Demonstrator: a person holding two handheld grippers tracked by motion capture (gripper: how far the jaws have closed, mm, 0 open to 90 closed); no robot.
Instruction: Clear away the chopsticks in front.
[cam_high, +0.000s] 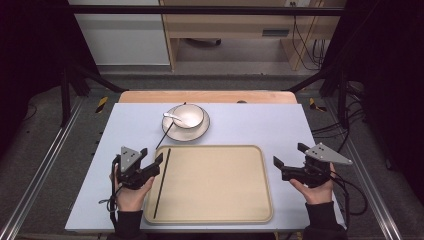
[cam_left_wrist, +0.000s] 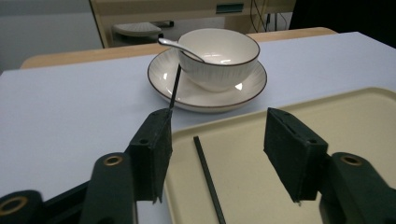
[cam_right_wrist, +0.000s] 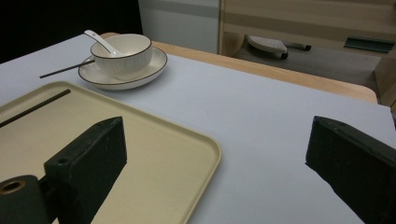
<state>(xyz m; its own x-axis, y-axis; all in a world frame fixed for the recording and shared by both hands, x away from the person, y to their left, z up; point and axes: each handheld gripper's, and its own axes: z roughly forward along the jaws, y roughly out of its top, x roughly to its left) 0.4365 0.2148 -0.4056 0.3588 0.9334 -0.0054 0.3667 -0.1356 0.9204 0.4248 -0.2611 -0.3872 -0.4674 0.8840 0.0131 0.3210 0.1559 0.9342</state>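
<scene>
Two chopsticks (cam_high: 162, 183), one on plate (cam_left_wrist: 208, 95)

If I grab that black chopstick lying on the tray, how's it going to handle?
The chopstick looks thin, straight and rigid, so it probably stays stiff and feels light. It lies flat on the smooth tray, so it may slide or roll away as the jaws close. Being so slim, it could pivot in the left gripper unless gripped near its middle.

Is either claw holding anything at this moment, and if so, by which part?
Nothing is held. The left claw is open above the tray's left edge, near a chopstick; the right claw is open over the table.
</scene>
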